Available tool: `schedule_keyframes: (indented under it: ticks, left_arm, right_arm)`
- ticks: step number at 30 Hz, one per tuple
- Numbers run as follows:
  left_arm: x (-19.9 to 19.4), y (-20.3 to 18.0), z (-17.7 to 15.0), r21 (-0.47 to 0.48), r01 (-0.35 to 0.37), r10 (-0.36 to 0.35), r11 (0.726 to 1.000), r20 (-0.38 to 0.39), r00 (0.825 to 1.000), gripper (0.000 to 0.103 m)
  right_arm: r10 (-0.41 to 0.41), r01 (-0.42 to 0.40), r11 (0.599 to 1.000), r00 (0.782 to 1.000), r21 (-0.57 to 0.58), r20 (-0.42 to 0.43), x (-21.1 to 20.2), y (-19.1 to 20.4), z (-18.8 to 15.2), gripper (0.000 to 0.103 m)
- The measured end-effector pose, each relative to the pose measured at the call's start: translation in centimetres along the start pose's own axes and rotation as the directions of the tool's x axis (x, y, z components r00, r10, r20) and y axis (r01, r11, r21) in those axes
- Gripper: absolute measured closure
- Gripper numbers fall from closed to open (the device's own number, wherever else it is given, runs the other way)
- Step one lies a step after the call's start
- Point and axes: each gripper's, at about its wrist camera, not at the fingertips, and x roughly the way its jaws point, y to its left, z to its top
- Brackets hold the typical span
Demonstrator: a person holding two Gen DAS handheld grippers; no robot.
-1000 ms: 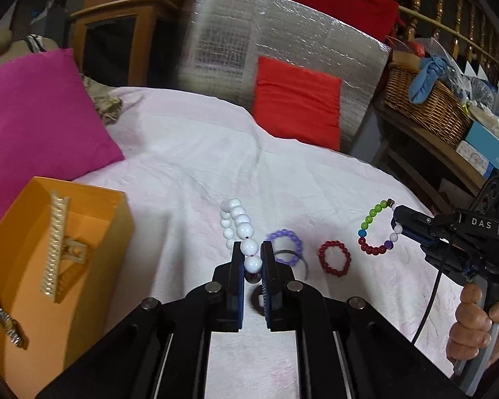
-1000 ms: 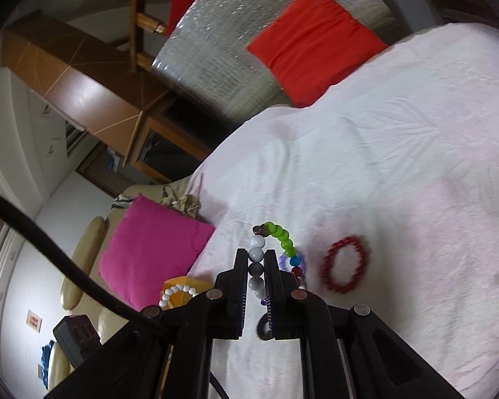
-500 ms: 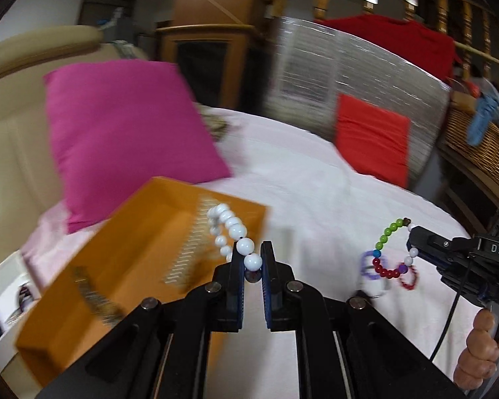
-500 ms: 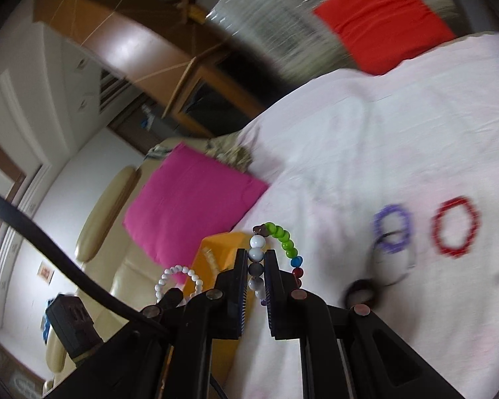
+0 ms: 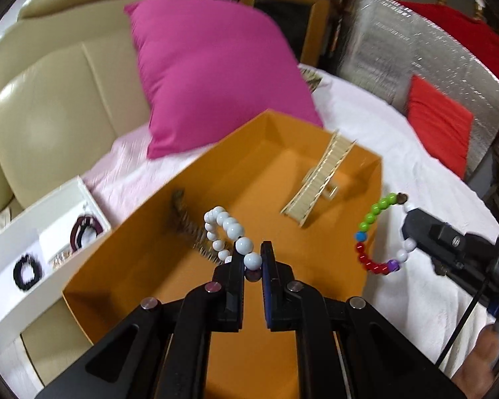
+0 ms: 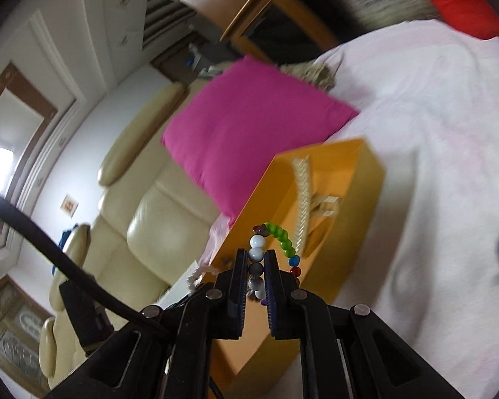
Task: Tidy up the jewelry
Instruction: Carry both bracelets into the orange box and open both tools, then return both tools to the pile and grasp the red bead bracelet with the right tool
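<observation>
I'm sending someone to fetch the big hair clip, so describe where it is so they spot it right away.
Find the orange box on the white bedspread, just below the pink cushion. The cream claw hair clip lies at its far end. It is long, pale and ridged, unlike the darker, narrower piece nearer the middle.

You see glossy, smooth white round beads on the bracelet (image 5: 231, 229) and shiny multicoloured beads on the second bracelet (image 5: 376, 232), both against the matt orange card-like box (image 5: 282, 153). Your black gripper fingers (image 5: 236, 286) look like matt plastic with small bright metal pins. Behind them, the magenta cloth cushion (image 5: 213, 69) looks soft and matt, the cream sofa (image 5: 50, 106) has a smooth leather-like sheen, and the pale pink textured bedcover (image 5: 399, 153) looks slightly rough.
</observation>
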Motion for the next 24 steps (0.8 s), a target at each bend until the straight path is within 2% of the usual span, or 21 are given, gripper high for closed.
schedule_keyframes:
  ticks: [6, 10, 12, 14, 20, 24]
  left_arm:
    - [1.8, 1.6, -0.6, -0.070, -0.051, 0.044, 0.996, -0.100, 0.994, 0.094]
    - [2.0, 1.8, -0.7, -0.079, -0.082, 0.073, 0.993, -0.115, 0.991, 0.090]
    - [1.9, 1.4, -0.6, -0.054, -0.116, 0.110, 0.992, -0.096, 0.989, 0.078]
    - [1.6, 0.8, -0.5, -0.025, -0.147, 0.145, 0.989, -0.064, 0.987, 0.073]
    - [0.5, -2.2, -0.1, 0.073, -0.205, 0.201, 0.976, 0.048, 0.978, 0.070]
    - [-0.2, -4.8, 0.0, 0.127, -0.199, 0.187, 0.972, 0.101, 0.977, 0.070]
  right_arm:
    - [-0.032, 0.032, 0.999, 0.996, -0.010, -0.078, 3.0, 0.0, -1.7, 0.090]
    - [-0.039, 0.040, 0.999, 0.995, 0.012, -0.090, 3.1, -0.3, -1.7, 0.089]
    - [-0.044, 0.046, 0.999, 0.996, 0.021, -0.080, 2.8, -0.6, -1.3, 0.089]
    - [-0.054, 0.056, 0.998, 0.996, 0.029, -0.064, 1.8, -1.0, -1.1, 0.089]
    - [-0.094, 0.096, 0.990, 0.995, 0.104, -0.015, -1.8, -3.6, 0.1, 0.089]
    - [-0.146, 0.143, 0.978, 0.989, 0.150, 0.007, -4.5, -5.9, 0.9, 0.089]
